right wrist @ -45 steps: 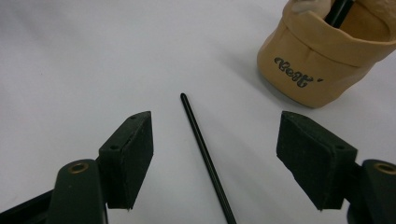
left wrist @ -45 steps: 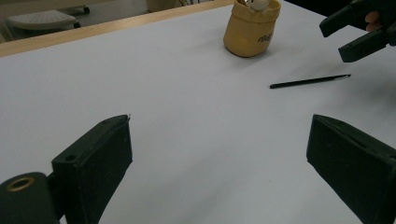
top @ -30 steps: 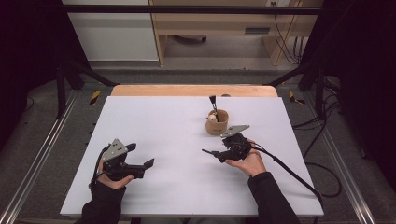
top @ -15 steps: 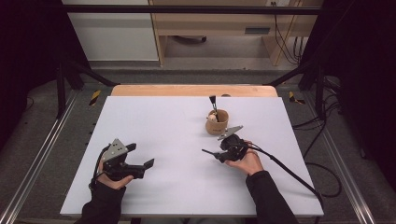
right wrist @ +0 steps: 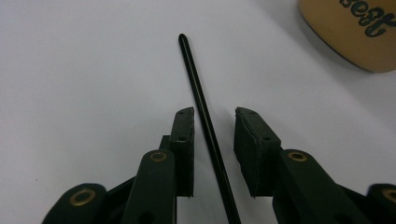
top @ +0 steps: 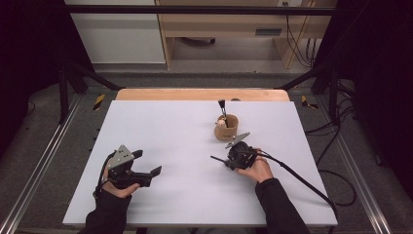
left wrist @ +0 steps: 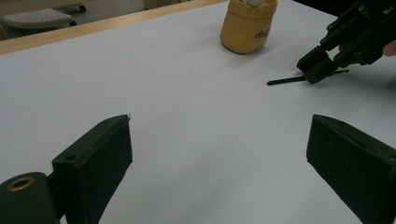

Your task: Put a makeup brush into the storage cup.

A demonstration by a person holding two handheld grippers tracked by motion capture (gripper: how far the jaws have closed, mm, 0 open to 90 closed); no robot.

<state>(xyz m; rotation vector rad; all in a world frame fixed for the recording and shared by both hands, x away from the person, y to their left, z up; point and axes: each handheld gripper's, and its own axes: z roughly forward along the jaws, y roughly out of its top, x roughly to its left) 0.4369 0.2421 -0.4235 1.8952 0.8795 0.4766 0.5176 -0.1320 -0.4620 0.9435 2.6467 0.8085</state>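
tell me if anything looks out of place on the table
One thing: a thin black stick lies flat on the white table, while a similar black tool stands upright in the tan cup. The right gripper has just been closing around it, the stick between its fingers with a gap on one side. Nothing looks spilled or damaged.

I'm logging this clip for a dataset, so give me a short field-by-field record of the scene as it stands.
surface: white table
container: tan cup holding a black-tipped brush
work item: thin black stick lying flat on the table
right tool: jaws either side of the stick, just been closing, a gap on the right side, not yet clamped
left tool: jaws wide apart, nothing between them
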